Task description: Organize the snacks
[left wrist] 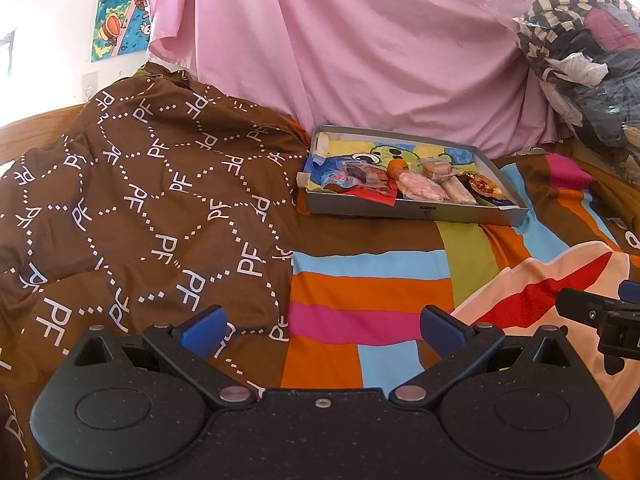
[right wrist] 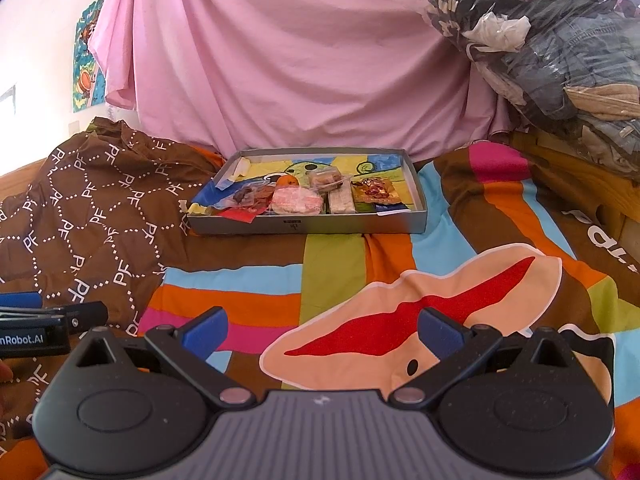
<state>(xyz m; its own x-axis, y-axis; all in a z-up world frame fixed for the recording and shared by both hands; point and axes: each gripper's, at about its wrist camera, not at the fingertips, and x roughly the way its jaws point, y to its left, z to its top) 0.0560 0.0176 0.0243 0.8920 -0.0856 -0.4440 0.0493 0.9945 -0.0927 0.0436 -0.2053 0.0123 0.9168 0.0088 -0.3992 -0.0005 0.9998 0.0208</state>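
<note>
Pink sheet [right wrist: 288,60]: hangs behind everything, filling the back of both views.

Striped bedspread [right wrist: 336,276]: the surface under all else; we see its big peach-and-red shape best from the right wrist.

Brown blanket [left wrist: 132,200]: lettered "PF", heaped at left; the left wrist view shows far more of it.

Bagged clothes [right wrist: 552,52]: piled at right in clear plastic, cut off by the frame edge.

Poster [left wrist: 120,4]: on the wall at left; the right wrist view catches only a strip.

Tray [right wrist: 308,225]: grey and shallow, resting on the bedspread before the sheet, well apart from both grippers.

Snacks [right wrist: 296,200]: several wrapped packets crowded along the tray's near side, plus a small orange item; we cannot read the wrappers.

Left gripper [left wrist: 322,326]: fingers spread wide, holding nothing, over the bedspread.

Right gripper [right wrist: 322,328]: likewise spread and empty; each view shows only an edge of the other gripper.
</note>
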